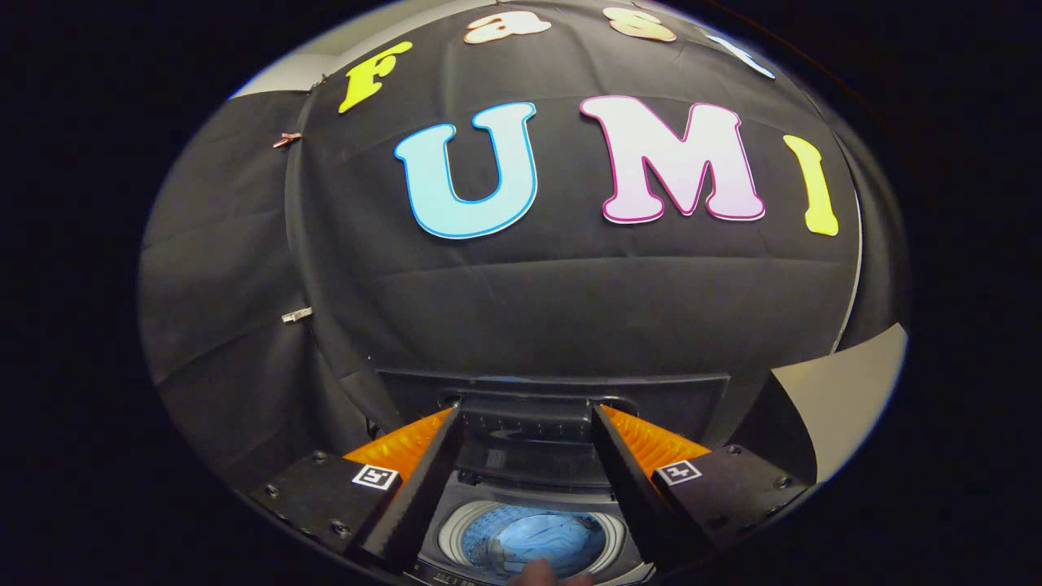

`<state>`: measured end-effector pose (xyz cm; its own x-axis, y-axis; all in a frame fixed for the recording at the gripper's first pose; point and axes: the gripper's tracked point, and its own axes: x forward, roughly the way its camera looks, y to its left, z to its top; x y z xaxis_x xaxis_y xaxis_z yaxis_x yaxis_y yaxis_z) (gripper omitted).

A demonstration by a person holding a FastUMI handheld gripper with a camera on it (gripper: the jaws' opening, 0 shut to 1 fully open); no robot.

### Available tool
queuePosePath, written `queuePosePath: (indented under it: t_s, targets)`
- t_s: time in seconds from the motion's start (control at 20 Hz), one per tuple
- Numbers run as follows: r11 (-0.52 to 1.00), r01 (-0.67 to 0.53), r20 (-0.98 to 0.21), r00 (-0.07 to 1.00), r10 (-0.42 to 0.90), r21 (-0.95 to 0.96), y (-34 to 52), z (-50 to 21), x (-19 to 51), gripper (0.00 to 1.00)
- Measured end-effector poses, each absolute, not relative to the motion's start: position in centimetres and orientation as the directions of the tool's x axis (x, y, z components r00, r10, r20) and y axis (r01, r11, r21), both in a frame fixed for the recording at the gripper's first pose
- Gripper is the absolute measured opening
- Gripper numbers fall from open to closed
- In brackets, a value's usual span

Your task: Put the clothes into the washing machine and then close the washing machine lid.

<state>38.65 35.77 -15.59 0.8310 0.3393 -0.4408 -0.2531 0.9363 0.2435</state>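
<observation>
Jaws spread wide and empty, nothing pinched between them, gripper (527,423) held above the washing machine (529,488) and looking down past its fingers (423,480) into the tub. Between the fingers, below and just ahead of them, sits the round drum opening (533,541), and inside it lies bluish cloth, so the clothes (537,539) look to be already in the drum; can't tell whether it is one piece or several, the fabric is bunched and lit blue. A bit of a person's hand (547,575) pokes in at the near rim of the drum, touching or just over the cloth, can't say which. Beyond the fingertips the lid (553,399) stands raised behind the opening, its dark panel tilted up against the black cloth wall (570,293) of the booth. My read on progress: loading step done or all but done, assuming no more garments are waiting out of sight; closing step not started, lid fully up. What's left is to get the jaws onto or behind the lid's top edge and bring it down over the drum. Hand at the rim needs to clear first, else it gets caught under the lid.
</observation>
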Motion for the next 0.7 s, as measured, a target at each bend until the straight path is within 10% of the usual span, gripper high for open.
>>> queuePosePath:
  t_s: [0.7]
  targets:
    - [0.972, -0.165, -0.643, 0.729, 0.235, 0.168, 34.8, -20.9, 48.5, 0.99]
